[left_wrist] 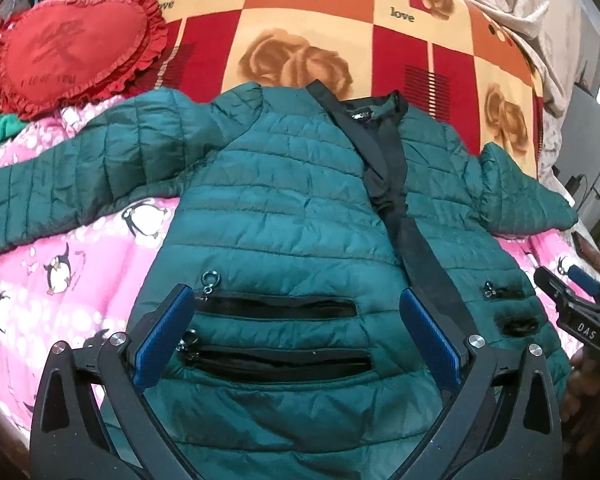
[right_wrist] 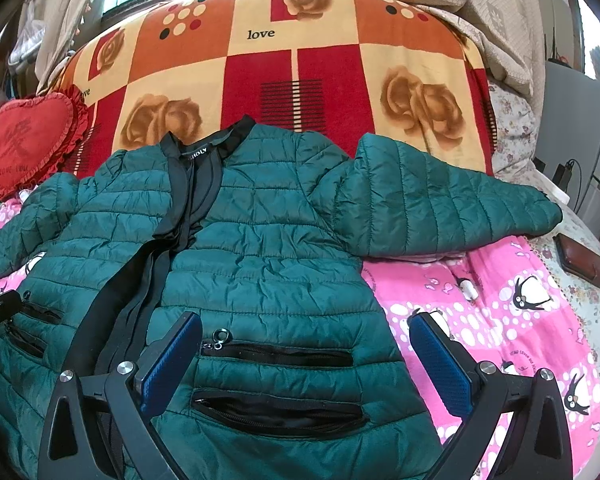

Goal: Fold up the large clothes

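Observation:
A dark green quilted jacket (left_wrist: pixel 284 200) (right_wrist: pixel 260 240) lies face up and spread flat on the bed, both sleeves out to the sides, its black front band running down the middle. My left gripper (left_wrist: pixel 296 304) hovers open over the jacket's lower left front, its blue pads on either side of the two black zip pockets (left_wrist: pixel 276 308). My right gripper (right_wrist: pixel 306 332) is open too, above the lower right front and its pockets (right_wrist: pixel 278 354), the right pad out over the sheet. Its tip also shows at the left wrist view's right edge (left_wrist: pixel 572 300).
A pink penguin-print sheet (right_wrist: pixel 500 300) covers the near bed, a red-and-orange rose blanket (right_wrist: pixel 300 60) the far part. A red heart-shaped cushion (left_wrist: pixel 68 52) lies at the far left. A dark wallet-like object (right_wrist: pixel 584 256) rests at the right bed edge, with cables and a grey appliance (right_wrist: pixel 576 128) beyond.

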Demonstrator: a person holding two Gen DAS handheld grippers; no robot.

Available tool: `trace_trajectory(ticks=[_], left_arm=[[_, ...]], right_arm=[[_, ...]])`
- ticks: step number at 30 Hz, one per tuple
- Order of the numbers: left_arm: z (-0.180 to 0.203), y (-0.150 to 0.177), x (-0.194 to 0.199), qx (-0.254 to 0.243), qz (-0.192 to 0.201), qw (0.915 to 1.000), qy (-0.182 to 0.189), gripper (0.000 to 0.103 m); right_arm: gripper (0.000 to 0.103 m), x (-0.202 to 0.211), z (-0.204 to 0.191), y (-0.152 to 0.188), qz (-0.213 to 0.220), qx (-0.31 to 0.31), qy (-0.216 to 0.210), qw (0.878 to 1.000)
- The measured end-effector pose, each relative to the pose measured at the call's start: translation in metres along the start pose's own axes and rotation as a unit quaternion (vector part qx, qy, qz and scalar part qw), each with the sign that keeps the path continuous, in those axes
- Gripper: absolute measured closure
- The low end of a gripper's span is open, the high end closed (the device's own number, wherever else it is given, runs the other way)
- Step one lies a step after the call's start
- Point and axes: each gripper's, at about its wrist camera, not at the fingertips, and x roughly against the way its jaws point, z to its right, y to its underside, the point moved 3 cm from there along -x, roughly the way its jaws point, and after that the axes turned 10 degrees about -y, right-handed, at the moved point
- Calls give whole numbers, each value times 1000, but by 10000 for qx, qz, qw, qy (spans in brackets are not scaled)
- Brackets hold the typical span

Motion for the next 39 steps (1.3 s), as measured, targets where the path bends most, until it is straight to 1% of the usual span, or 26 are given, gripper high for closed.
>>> trace_trajectory(ticks=[4,9,20,39], left_arm=[[-4,0,-3,134,-113,9998,79,0],[-1,0,-3,106,-123,9998,93,1],[-8,1,-6,276,-158,9994,105,1],[-10,1,-7,293,-218,9993,98,1]], right_arm=[[0,0,1,0,-12,3,9,10000],[0,0,0,0,-23,11,12,10000],[0,1,1,0,-72,27,26,10000],[0,1,4,-2,-94,46,38,9999]])
